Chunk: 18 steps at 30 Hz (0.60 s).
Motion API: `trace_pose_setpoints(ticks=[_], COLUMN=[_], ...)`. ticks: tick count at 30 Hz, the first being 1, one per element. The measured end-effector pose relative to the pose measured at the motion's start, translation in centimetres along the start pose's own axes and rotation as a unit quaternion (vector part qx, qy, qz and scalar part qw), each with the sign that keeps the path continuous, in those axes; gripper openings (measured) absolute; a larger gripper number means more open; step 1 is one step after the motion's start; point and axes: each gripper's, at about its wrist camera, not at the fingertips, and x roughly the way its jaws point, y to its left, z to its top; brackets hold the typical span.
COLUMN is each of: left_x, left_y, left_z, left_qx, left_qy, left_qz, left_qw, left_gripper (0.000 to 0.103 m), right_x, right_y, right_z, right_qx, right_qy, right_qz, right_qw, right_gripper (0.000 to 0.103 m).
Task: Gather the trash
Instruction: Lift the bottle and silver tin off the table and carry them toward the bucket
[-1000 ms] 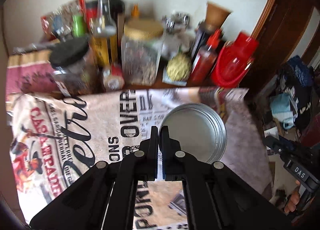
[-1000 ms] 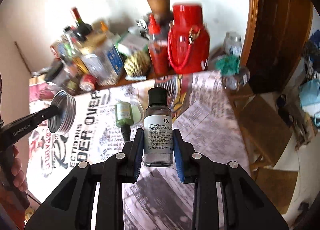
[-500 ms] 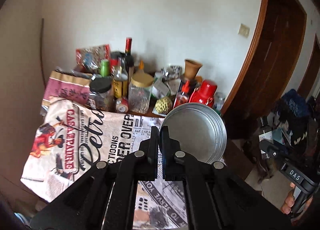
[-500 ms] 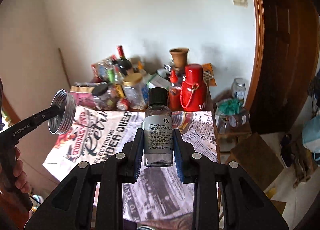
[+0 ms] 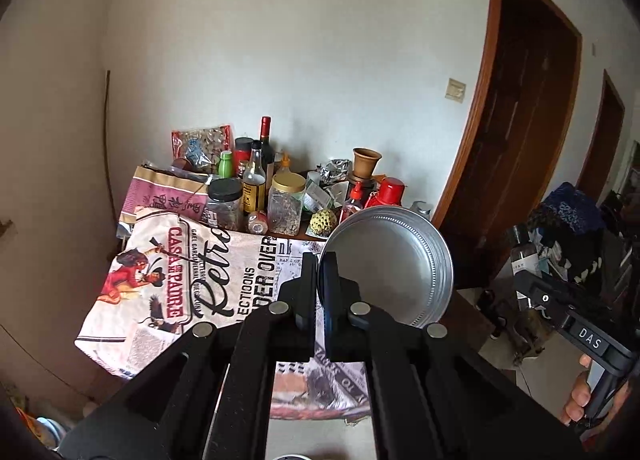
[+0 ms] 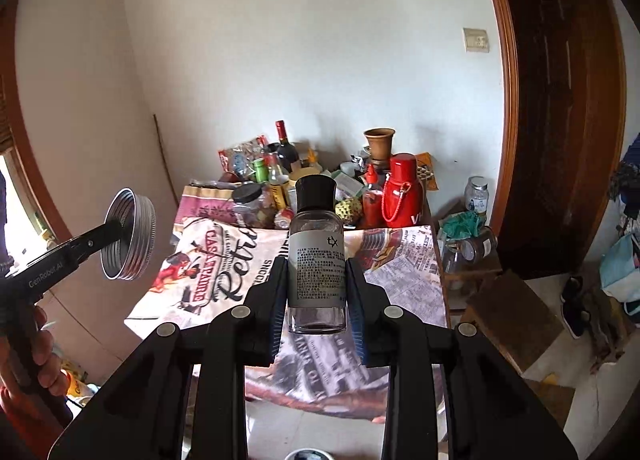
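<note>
Bottle, clear with a black cap, stands upright, clamped in the right gripper. Left gripper pinches a silver lid by its rim, both raised in front of the cluttered table.

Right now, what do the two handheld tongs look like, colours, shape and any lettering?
Both are matte black. The left tongs and right tongs each have two angular linkage arms with round silver pivot pins. The right pads show blue edges. White lettering marks the handles: "GenRobot.AI" on the left handle, "DAS" on the right handle. No sleeves are clearly visible.
</note>
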Motion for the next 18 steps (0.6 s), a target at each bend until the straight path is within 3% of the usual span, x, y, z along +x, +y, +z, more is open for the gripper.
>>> trace_pose_setpoints(ticks=[8,18], left_x=[-7.6,-15.4], left_y=[3.6,7.9], left_z=[-4.4,-10.5], left_qx=[0.019,0.029], left_qy=[0.009,0.046], left_qz=[-0.014,-0.027], left_qw=[0.9997,0.9981], left_gripper=[0.001,0.001], right_x=[-4.9,-9.1], right_y=[6.4,12.5], right_z=[-5.4,-12.2], right_qx=[0.018,0.034], right_qy=[0.001,0.035], right_qz=[0.001,0.0], right_qw=[1.0,0.999], right_gripper=[0.026,0.026])
